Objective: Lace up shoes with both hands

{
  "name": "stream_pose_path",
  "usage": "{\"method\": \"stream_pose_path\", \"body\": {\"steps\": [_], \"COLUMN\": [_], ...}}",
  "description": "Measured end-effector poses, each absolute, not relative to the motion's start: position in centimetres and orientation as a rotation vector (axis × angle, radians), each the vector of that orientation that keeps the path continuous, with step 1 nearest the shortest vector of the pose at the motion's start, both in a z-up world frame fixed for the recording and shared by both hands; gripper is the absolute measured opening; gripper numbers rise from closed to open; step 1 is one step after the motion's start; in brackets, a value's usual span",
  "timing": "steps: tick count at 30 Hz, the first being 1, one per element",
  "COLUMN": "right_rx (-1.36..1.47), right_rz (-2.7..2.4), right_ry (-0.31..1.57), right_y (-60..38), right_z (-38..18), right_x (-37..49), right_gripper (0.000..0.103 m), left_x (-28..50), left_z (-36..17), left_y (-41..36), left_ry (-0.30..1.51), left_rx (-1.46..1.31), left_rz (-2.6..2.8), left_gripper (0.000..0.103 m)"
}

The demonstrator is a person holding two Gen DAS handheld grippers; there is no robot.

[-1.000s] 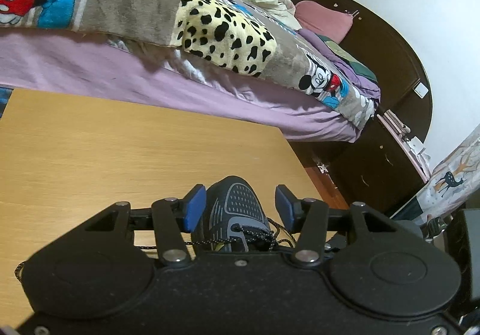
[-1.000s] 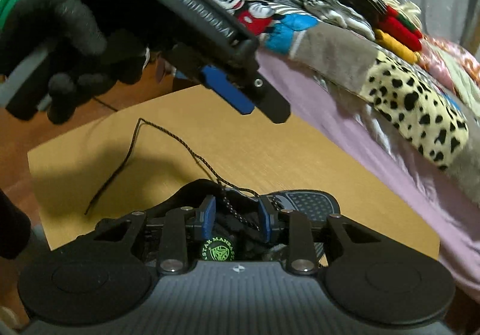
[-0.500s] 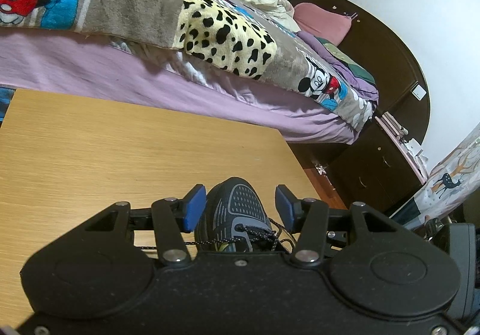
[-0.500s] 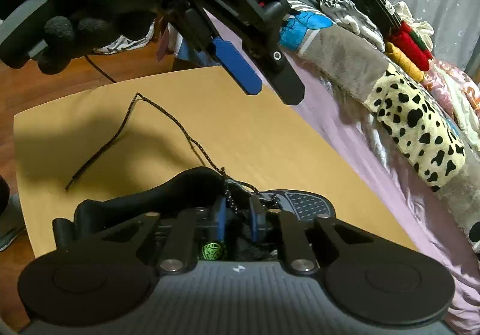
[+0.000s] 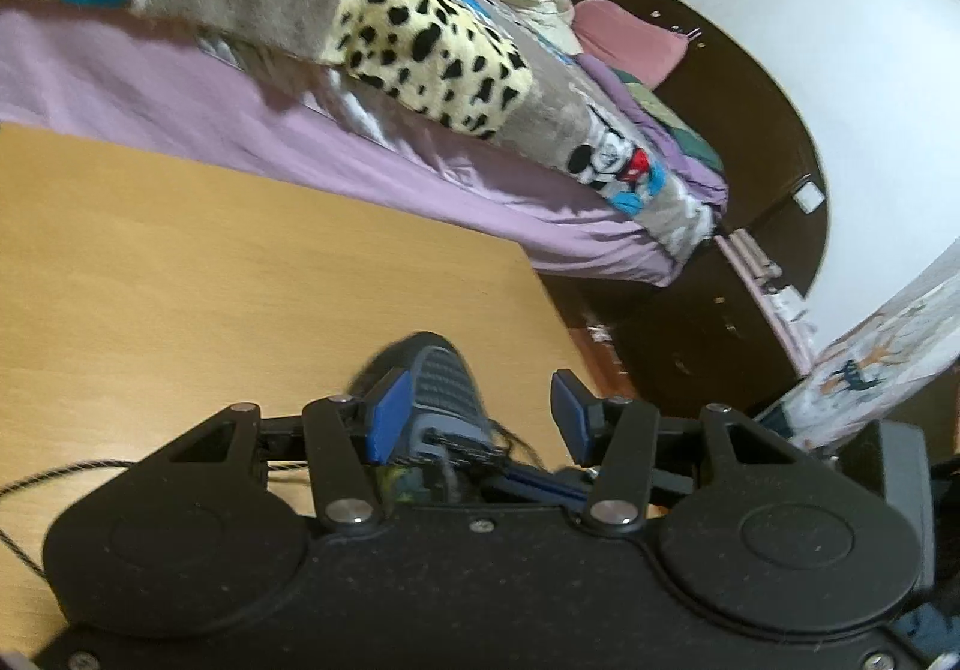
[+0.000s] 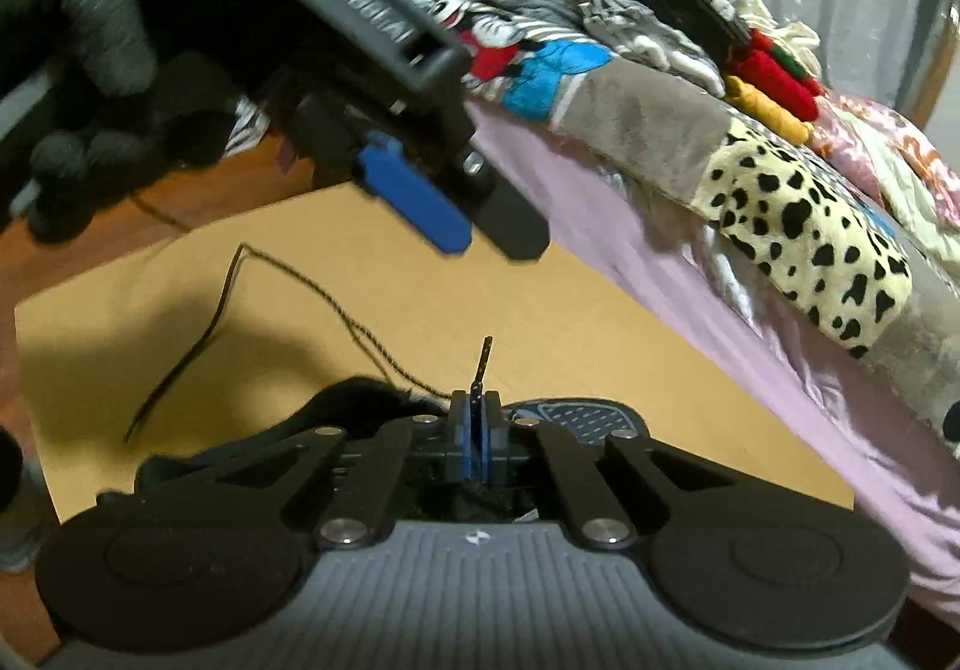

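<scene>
Lace (image 6: 480, 370) pinched between right gripper (image 6: 475, 418) fingers.

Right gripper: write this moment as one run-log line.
right gripper: shut on lace tip | left gripper: open over shoe | stage: lacing

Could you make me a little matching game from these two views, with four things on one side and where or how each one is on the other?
Things:
1. right tongs
2. left tongs
3. shoe
4. spotted blanket

States or places:
A. lying on the wooden board
B. open, with nothing gripped
C. hanging over the edge of the bed
D. shut on the lace tip

Right pairs: 1-D, 2-B, 3-A, 4-C.
</scene>
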State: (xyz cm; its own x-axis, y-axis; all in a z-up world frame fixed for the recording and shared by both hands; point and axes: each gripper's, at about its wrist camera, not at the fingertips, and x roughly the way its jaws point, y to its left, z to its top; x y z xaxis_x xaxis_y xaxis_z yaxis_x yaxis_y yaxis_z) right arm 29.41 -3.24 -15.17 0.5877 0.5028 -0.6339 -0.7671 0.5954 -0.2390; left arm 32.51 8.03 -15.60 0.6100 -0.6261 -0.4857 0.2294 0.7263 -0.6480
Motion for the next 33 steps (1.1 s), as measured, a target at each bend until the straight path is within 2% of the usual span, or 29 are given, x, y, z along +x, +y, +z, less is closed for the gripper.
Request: {"method": "stream_pose_path", "body": {"steps": [4, 9, 11, 14, 17, 24, 26, 27, 28, 33], "right_rx": [-0.479, -0.422, -0.416, -0.402, -0.392, -0.377, -0.371, -0.369, -0.367, -0.356], "right_rz": [0.761, 0.744, 0.743, 0.741, 0.742, 0.738, 0.732, 0.730, 0.729, 0.727], "right_ry": [0.549, 0.537, 0.533, 0.521, 0.511, 0.502, 0.512, 0.510, 0.508, 0.500], "right_y": [-3.6, -4.1, -4.2, -4.4, -4.6, -4.9, -4.9, -4.9, -4.9, -5.1], "right_z": [-14.7, -14.1, -14.0, -13.8, -13.6, -13.3, -13.3, -13.3, -13.3, -13.3], "right_x": [29.8, 30.2, 30.3, 30.3, 30.2, 30.2, 30.3, 30.2, 30.2, 30.2], "right_gripper": [0.005, 0.005, 0.005, 0.005, 0.005, 0.005, 0.009, 0.017, 0.020, 0.019], "left_x": [32.6, 32.8, 32.8, 33.0, 33.1, 33.1, 33.0, 33.1, 33.1, 33.1], "left_z": [-15.8, -15.9, -16.0, -16.2, -16.2, -15.9, -15.7, -15.7, -15.7, -15.8], "left_y": [7.5, 6.8, 6.6, 6.6, 6.5, 6.3, 6.3, 6.3, 6.2, 6.1], "left_ry": [0.775, 0.775, 0.772, 0.767, 0.756, 0.726, 0.718, 0.719, 0.720, 0.722], "left_rx": [-0.591, -0.591, -0.592, -0.609, -0.621, -0.625, -0.623, -0.623, -0.622, -0.626], "left_rz": [-0.547, -0.556, -0.549, -0.550, -0.562, -0.592, -0.597, -0.601, -0.603, -0.613], "left_gripper": [0.046, 0.032, 0.019, 0.008, 0.002, 0.000, 0.000, 0.000, 0.000, 0.000]}}
